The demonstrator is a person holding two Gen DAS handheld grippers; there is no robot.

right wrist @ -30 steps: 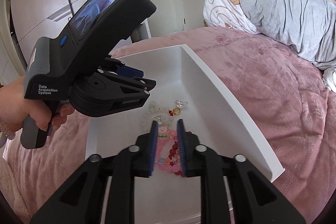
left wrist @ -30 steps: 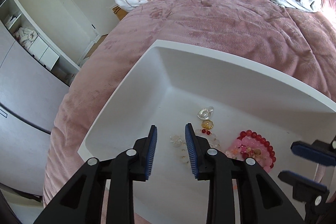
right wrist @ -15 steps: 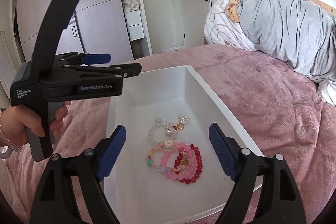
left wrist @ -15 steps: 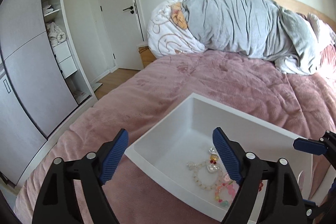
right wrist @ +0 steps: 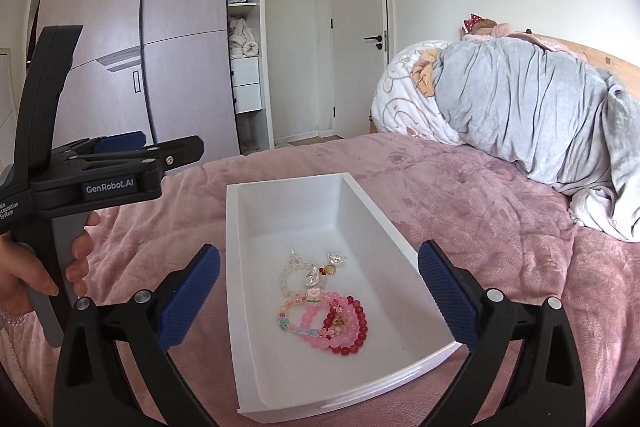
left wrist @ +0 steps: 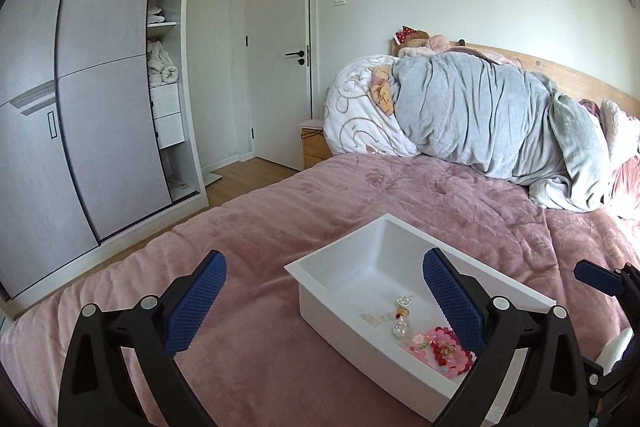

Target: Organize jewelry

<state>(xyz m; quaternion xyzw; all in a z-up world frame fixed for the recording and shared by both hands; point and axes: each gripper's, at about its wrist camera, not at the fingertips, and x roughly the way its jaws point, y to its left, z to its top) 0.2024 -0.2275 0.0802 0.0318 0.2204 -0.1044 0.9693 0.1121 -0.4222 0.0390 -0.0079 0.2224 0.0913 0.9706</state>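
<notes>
1. Both tools have pulled back and up from the white tray point(right wrist: 240, 267) since a second ago. Then each one had its jaws nearly pressed together low inside the tray, right over the jewelry. Now the left tool point(left wrist: 324, 303) and the right tool point(right wrist: 318, 291) hang above the bed point(right wrist: 500, 227), jaws spread wide, gripping nothing.

2. The jewelry lies on the tray floor, at the end nearer the cameras. A clear bead bracelet point(right wrist: 286, 279) with small glass and gold charms sits farther in. Touching it on the near side are a pink bracelet point(right wrist: 308, 323) and a dark red bracelet point(right wrist: 352, 327), overlapping each other.

3. My reading: all the pieces are gathered in the tray and nothing is left on the bed in view, so the tidying looks finished or close to it.

4. Against half a second ago, the change is small: the jaws were already spread, and the tray now shows smaller and lower in the left view, so the withdrawal goes on. The bracelets keep the same arrangement.
</notes>
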